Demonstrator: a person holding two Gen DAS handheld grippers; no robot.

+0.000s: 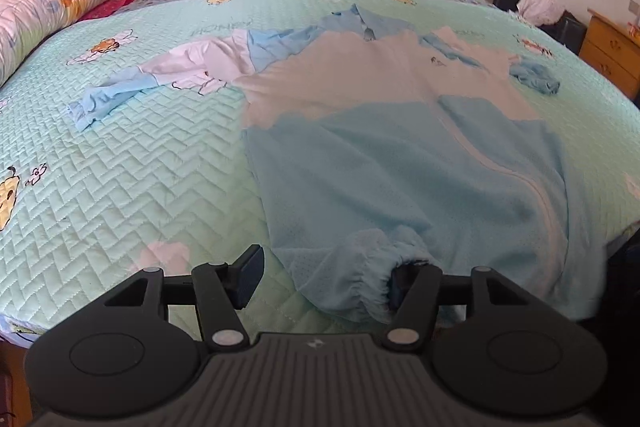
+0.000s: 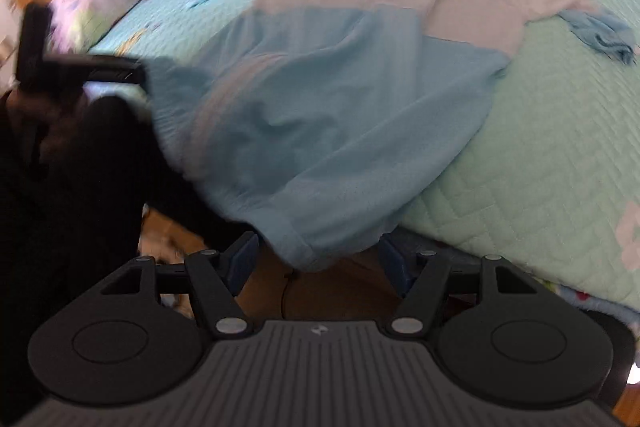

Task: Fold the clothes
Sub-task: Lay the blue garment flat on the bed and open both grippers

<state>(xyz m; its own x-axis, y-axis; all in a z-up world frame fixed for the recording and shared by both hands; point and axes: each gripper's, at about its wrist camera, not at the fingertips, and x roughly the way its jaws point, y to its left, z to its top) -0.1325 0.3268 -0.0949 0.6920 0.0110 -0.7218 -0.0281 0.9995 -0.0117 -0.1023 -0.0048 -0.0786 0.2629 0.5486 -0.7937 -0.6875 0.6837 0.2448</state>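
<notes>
Both the left gripper [image 1: 326, 277] and right gripper [image 2: 318, 261] stand spread at the jacket [image 1: 400, 147] hem, its collar pointing away lengthwise.

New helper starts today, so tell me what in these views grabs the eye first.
The blue-and-white jacket dominates, spread front-up across the green quilted bedspread, collar far, hem hanging over the near edge. Its left sleeve trails out sideways. Both the left gripper and right gripper sit open at the hem.
</notes>
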